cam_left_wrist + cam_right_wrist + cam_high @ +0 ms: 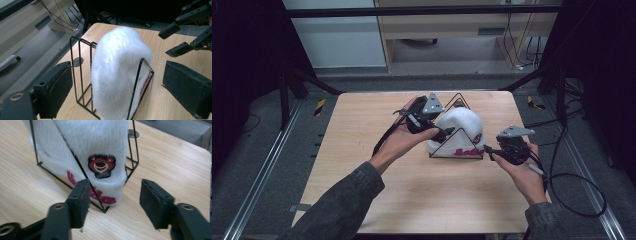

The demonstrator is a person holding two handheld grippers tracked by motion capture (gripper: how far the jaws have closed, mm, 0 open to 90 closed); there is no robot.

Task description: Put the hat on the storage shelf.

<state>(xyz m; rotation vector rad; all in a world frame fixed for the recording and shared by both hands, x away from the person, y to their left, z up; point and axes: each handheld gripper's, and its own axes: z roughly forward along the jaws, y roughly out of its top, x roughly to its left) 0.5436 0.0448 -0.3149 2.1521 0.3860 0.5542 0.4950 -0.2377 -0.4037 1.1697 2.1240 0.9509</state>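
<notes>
A white fluffy hat (458, 131) stands slotted between the wires of a black wire rack (460, 100) at the table's middle. It carries a red bear patch (101, 166) and pink lettering (103, 196) on its brim. My left gripper (445, 131) is at the hat's left side, open wide, and in the left gripper view the hat (117, 67) and rack (81, 72) sit ahead of its pads (60, 87). My right gripper (487, 149) is at the hat's right end, open. Its jaws flank the rack's lower corner (104, 210) without touching the hat (95, 142).
The wooden table (412, 195) has bare surface in front and to the left. A round grommet hole (78, 61) lies behind the rack. Beyond the table are dark frame struts, a cabinet (452, 25) and loose cables (577, 185) on the floor at right.
</notes>
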